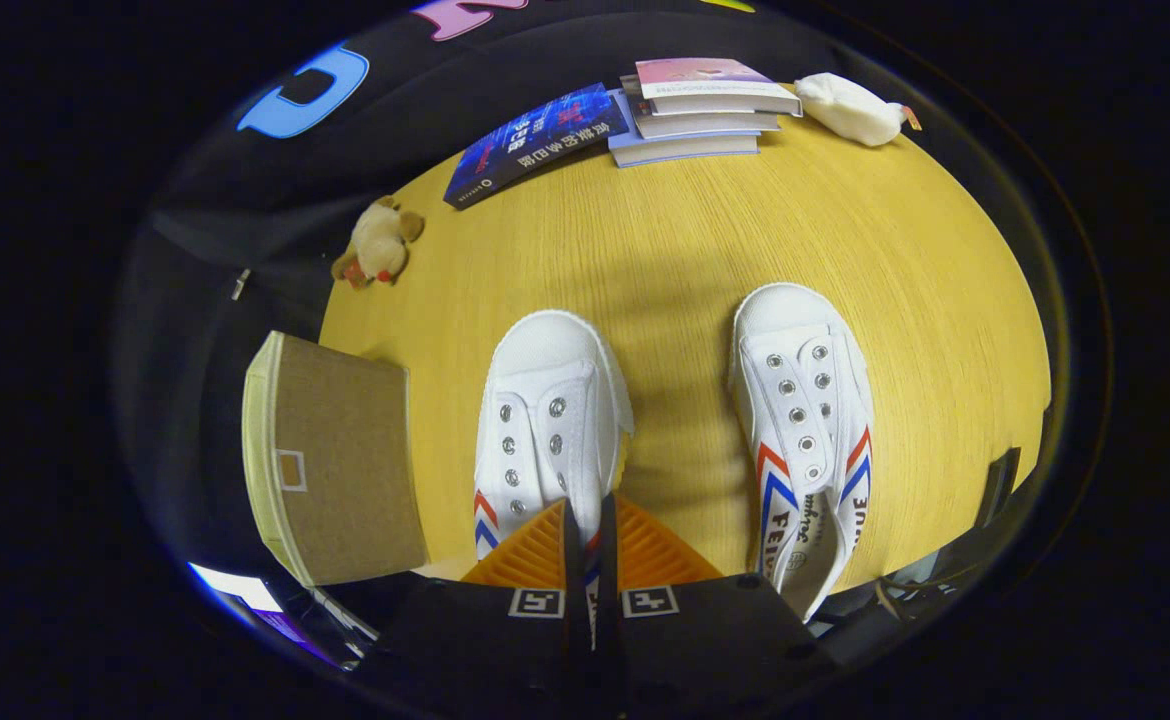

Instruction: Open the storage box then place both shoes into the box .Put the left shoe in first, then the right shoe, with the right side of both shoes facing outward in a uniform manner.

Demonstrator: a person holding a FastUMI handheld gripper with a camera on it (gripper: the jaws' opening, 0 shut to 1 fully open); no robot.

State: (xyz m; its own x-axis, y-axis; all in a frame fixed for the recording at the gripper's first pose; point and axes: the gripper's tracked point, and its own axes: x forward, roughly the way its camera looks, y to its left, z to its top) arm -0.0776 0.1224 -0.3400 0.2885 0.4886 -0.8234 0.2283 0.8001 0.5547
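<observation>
Two white canvas shoes with red and blue stripes stand side by side on the yellow wooden table [685, 230], toes pointing away from me. My gripper [590, 508] is over the heel end of the left shoe [550, 410]. Its fingers [530, 550] are drawn close together, and a thin strip of the shoe's collar shows in the narrow gap between them. The right shoe [805, 420] lies free, a little to the right of the fingers. The storage box [340, 470], brown with a cream edge and a small label frame, sits left of the left shoe at the table's edge, its brown face closed.
A small plush toy [380, 245] lies beyond the box near the table's left edge. At the far side are a dark blue book [535, 140], a stack of books [700, 110] and a white soft toy [855, 108]. Bare table lies between the shoes and the books.
</observation>
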